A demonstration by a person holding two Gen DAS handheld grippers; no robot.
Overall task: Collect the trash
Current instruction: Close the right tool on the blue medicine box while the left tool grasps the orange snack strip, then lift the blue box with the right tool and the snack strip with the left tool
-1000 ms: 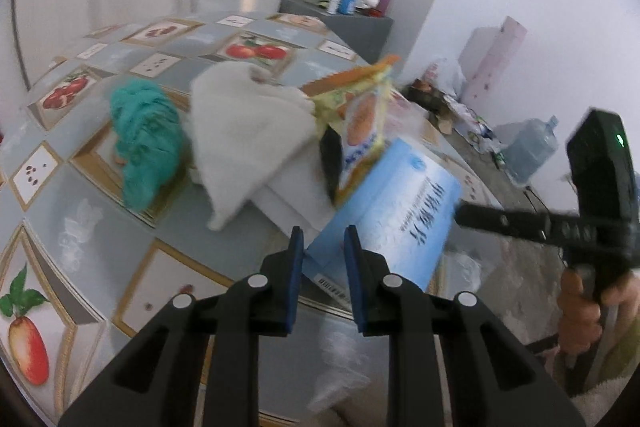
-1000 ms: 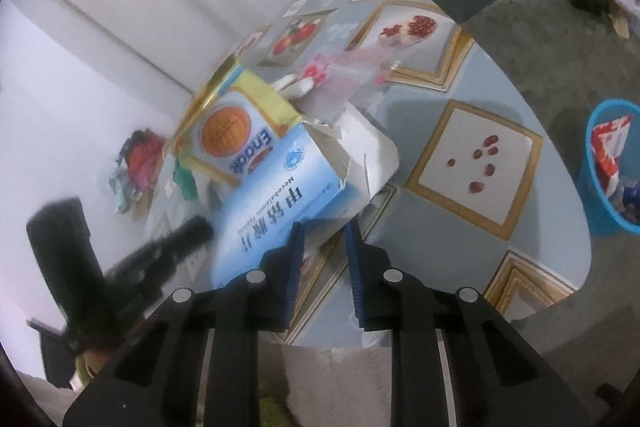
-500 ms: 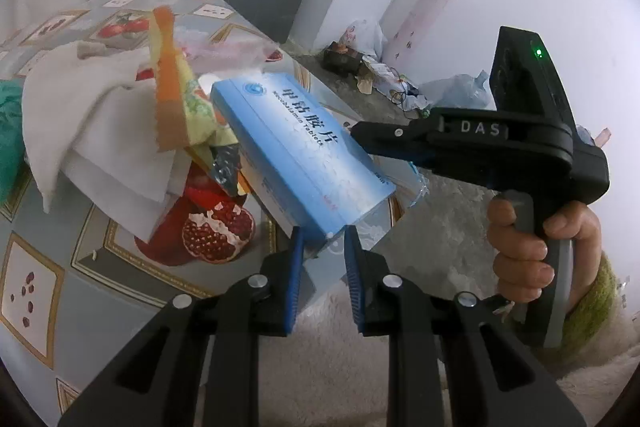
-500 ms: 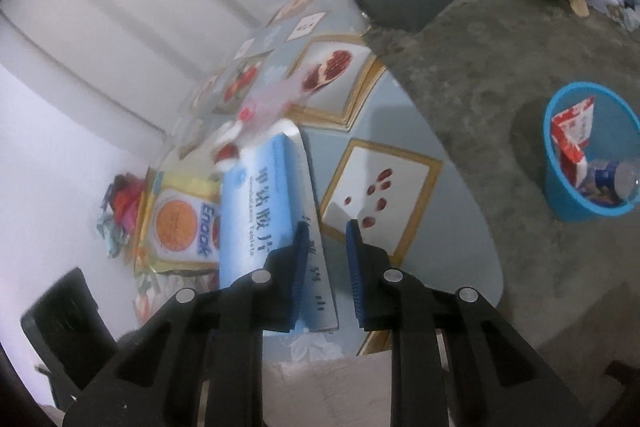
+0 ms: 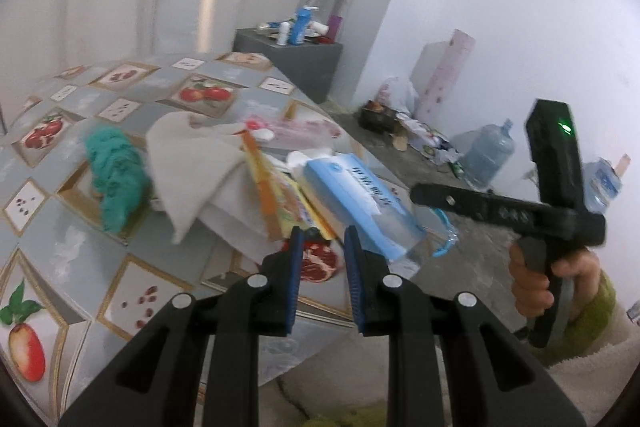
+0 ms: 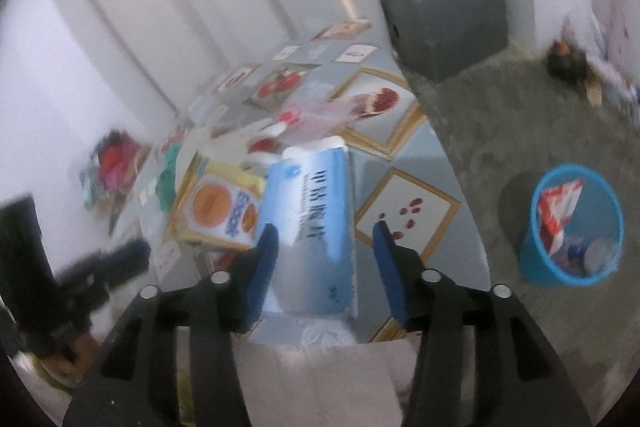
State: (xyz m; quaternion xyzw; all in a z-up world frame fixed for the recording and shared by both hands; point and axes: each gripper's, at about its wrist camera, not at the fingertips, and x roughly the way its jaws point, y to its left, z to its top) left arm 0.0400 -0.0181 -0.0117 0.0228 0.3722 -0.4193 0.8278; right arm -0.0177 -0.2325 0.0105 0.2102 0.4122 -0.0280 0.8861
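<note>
A blue medicine box [image 6: 312, 227] lies at the near edge of the fruit-print table [image 5: 60, 247]. My right gripper [image 6: 324, 243] straddles the box's near end. Its jaws are opening: the left pad is at the box's edge and the right pad stands clear of it. Against the box leans a yellow snack packet [image 6: 220, 207], also visible from the left wrist [image 5: 276, 199]. My left gripper [image 5: 320, 267] hovers just left of the box [image 5: 360, 199], with a narrow gap and nothing in it. A blue bin [image 6: 532, 255] holding trash stands on the floor to the right.
A white cloth [image 5: 192, 163], a teal cloth [image 5: 116, 179] and a pink plastic bag [image 5: 296, 127] lie on the table behind the packet. A grey cabinet [image 5: 296, 63] with bottles stands beyond the table. Water jugs [image 5: 488, 155] and clutter line the wall.
The right jaws have spread from a narrow gap at the box's near end to a wide one. The left view has swung back toward the table, and both grippers sit a little higher.
</note>
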